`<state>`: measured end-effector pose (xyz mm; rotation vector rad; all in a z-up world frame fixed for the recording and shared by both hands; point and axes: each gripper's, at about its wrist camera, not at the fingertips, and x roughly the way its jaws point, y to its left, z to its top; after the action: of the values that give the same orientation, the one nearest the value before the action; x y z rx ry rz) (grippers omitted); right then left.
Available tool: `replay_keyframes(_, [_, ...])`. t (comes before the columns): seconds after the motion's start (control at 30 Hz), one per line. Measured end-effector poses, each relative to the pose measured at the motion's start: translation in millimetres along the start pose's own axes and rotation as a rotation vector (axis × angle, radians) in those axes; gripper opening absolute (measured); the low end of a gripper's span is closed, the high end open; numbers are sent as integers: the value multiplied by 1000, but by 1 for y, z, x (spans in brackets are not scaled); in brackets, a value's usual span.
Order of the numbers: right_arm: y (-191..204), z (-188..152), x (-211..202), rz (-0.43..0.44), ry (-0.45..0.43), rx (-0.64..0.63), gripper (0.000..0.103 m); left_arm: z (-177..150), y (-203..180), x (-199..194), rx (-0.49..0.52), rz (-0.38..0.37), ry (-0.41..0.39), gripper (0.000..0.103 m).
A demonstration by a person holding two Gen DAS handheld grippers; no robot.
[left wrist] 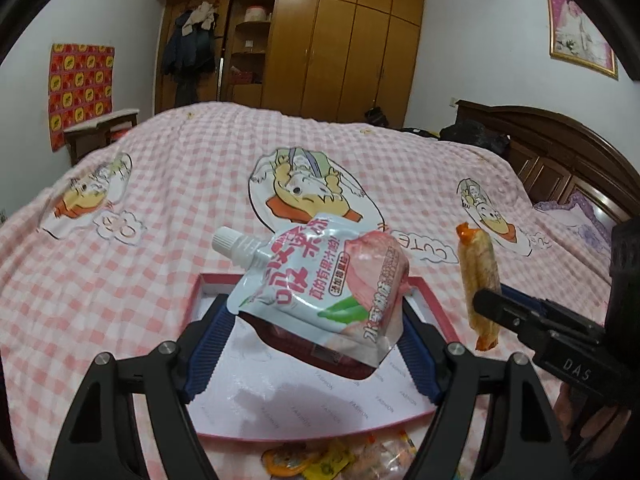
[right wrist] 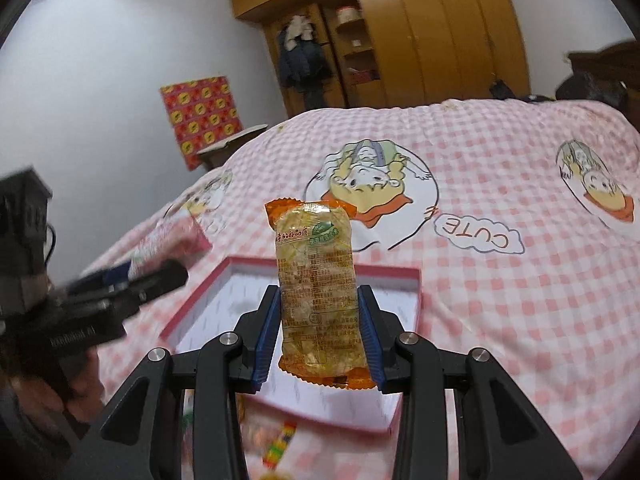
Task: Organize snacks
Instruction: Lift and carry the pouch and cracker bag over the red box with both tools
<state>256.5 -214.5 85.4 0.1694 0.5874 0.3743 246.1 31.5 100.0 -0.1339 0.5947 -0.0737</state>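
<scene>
left wrist view: left gripper (left wrist: 316,324) jaws grasp a peach drink pouch (left wrist: 320,284) at frame centre above the pink box (left wrist: 436,304); right gripper (right wrist: 320,332) jaws pinch an orange snack packet (right wrist: 316,280). either could slip and miss the box.

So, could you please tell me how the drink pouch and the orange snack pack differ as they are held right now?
The drink pouch is white and pink with a screw cap; the orange snack pack is clear with orange ends. The pouch is wide and lies tilted in the left hand-held gripper; the snack pack is narrow and stands upright in the right hand-held gripper. Both are held above the pink-rimmed box.
</scene>
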Motion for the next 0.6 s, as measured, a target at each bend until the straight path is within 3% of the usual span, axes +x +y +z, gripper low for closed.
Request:
replay_keyframes(0.1, [-7, -8, 8, 23, -1, 35, 39, -12, -5, 13, 50, 26, 11, 82])
replay_keyframes(0.2, [-12, -10, 21, -41, 54, 25, 39, -19, -10, 22, 98, 58, 19, 82])
replay_keyframes(0.27, [-15, -11, 27, -80, 74, 30, 39, -23, -11, 24, 88, 46, 23, 82])
replay_keyframes(0.6, [-11, -26, 50, -90, 155, 8, 39, -28, -4, 27, 71, 56, 34, 82])
